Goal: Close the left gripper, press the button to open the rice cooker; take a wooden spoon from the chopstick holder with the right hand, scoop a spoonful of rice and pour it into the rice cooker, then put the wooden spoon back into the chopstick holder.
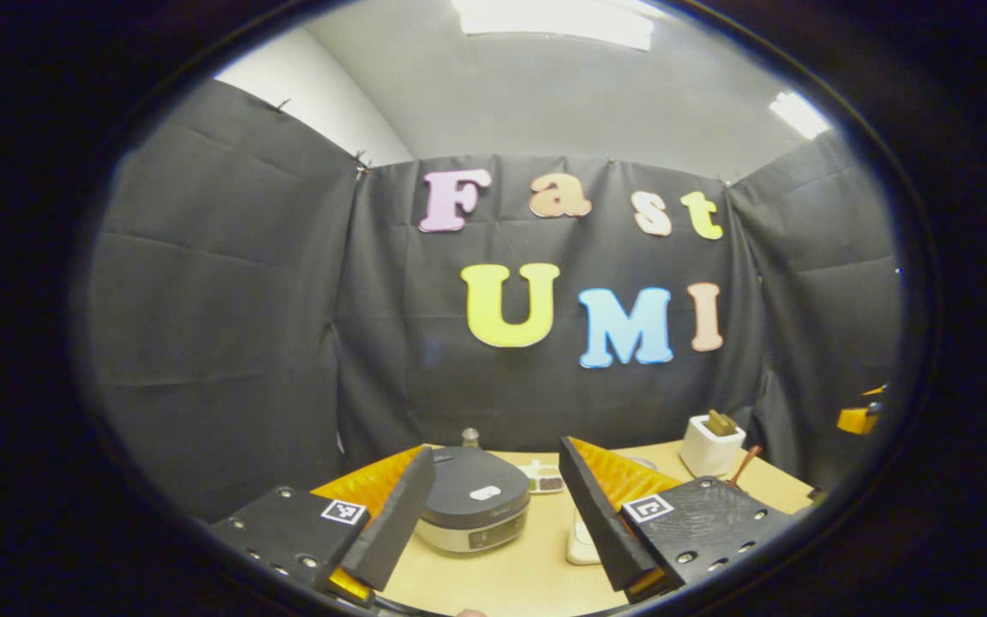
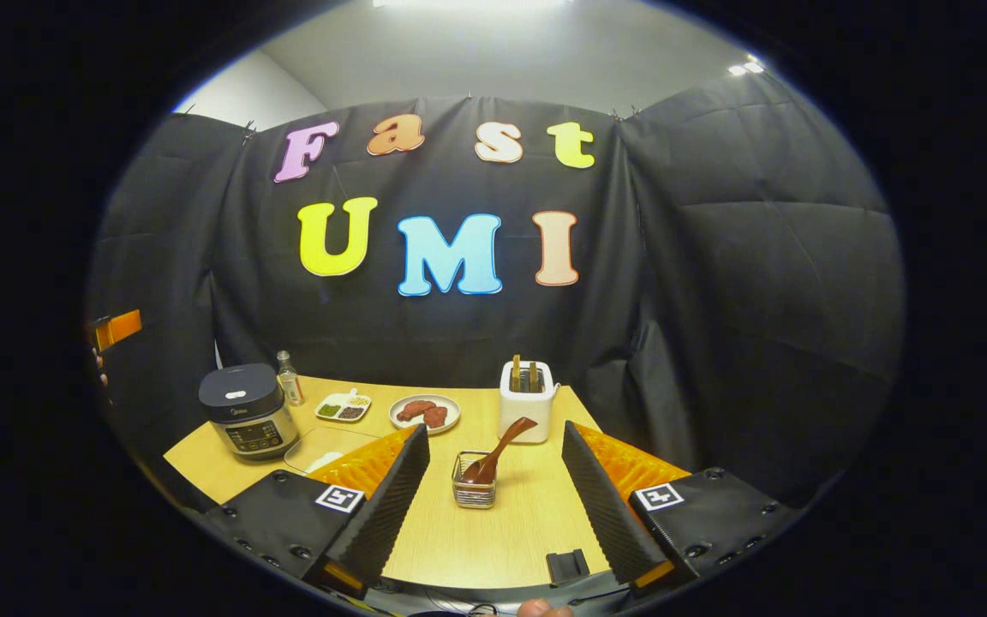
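Your left claw (image 1: pixel 493 514) stands wide open and empty, low in the left gripper view, framing the squat grey rice cooker with a dark closed lid (image 1: pixel 474 507) just ahead on the pale wooden desk (image 1: pixel 511 583); you must shut that claw before pressing the lid button. Your right claw (image 2: pixel 493 497) is likewise spread and holds nothing, aimed at the small wire-mesh chopstick holder (image 2: pixel 474 488) at lower centre of the right gripper view, where the brown wooden spoon (image 2: pixel 498 450) leans with its handle up and to the right, free to grasp. Behind it sits a white square container (image 2: pixel 528 411).
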`<state>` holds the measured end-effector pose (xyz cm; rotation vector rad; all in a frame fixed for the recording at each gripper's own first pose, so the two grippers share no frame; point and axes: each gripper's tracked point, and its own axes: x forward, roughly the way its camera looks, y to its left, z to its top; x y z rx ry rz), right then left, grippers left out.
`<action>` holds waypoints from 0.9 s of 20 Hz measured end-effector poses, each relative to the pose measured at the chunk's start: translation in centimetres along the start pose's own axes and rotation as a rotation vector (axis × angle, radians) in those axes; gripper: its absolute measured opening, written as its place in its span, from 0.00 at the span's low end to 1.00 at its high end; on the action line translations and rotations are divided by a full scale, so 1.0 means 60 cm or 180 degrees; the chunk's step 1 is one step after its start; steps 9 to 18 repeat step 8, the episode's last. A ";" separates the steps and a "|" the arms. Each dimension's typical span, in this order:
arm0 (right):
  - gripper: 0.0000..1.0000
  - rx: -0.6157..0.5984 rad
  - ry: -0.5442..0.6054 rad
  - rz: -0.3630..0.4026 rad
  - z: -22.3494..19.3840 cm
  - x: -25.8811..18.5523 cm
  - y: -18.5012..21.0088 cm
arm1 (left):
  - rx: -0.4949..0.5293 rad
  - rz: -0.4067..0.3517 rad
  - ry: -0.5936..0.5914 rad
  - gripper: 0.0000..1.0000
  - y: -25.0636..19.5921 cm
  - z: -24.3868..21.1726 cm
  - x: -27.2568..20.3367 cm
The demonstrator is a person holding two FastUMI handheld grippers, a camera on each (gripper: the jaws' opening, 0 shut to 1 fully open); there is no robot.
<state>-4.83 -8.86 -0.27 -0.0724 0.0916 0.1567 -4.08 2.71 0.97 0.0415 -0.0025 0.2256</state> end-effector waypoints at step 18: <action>0.99 -0.0125 -0.0182 0.0037 0.060 0.010 0.020 | 0.0024 0.0157 -0.0012 0.93 0.066 0.005 0.001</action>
